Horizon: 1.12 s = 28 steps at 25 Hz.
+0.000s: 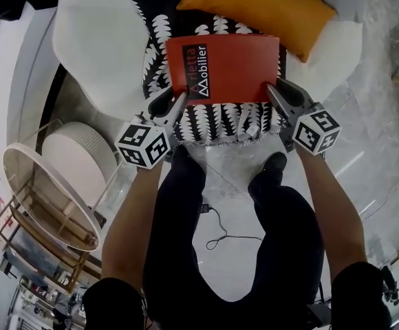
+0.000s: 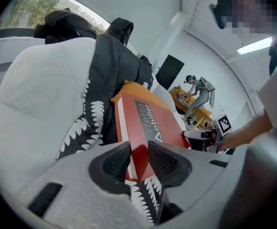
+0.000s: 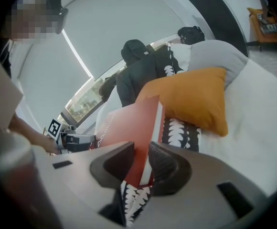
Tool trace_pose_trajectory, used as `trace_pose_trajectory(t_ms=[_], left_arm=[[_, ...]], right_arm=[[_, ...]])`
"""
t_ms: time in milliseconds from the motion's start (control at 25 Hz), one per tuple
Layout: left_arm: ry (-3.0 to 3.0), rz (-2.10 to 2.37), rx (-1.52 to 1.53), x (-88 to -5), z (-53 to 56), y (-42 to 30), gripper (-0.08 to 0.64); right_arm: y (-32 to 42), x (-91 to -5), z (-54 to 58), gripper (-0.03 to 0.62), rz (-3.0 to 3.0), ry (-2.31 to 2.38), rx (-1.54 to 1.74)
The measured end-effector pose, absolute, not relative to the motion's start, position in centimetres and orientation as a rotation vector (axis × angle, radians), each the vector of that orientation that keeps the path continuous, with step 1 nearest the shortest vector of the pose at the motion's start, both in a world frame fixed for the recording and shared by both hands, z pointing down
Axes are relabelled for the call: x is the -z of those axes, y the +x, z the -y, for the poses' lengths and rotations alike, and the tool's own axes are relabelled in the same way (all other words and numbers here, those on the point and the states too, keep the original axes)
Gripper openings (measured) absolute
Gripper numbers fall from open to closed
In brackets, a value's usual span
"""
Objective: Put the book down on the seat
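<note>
A red book with a black spine strip lies flat over the black-and-white patterned throw on the white armchair seat. Whether it rests on the throw I cannot tell. My left gripper is shut on the book's near left corner, and my right gripper is shut on its near right corner. In the left gripper view the book runs away from the jaws, with my left gripper clamping its corner. The right gripper view has the book edge-on, pinched at its corner by my right gripper.
An orange cushion leans at the back of the white armchair, just behind the book. A dark jacket hangs over the chair back. A round side table stands at the left. A cable lies on the floor between the person's legs.
</note>
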<state>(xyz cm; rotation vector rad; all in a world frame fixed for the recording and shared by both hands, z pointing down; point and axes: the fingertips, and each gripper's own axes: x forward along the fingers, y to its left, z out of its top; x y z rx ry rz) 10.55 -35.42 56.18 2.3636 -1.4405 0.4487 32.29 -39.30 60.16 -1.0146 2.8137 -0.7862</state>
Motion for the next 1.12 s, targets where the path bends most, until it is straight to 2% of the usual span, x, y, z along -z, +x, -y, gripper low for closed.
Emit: trace_pose_trajectory(t_ms=[1120], left_arm=[[2.314, 1.446, -0.502, -62.0, 37.7, 8.9, 0.130]], right_arm=[[30.8, -65.8, 40.7, 0.109, -2.806, -1.107, 0.825]])
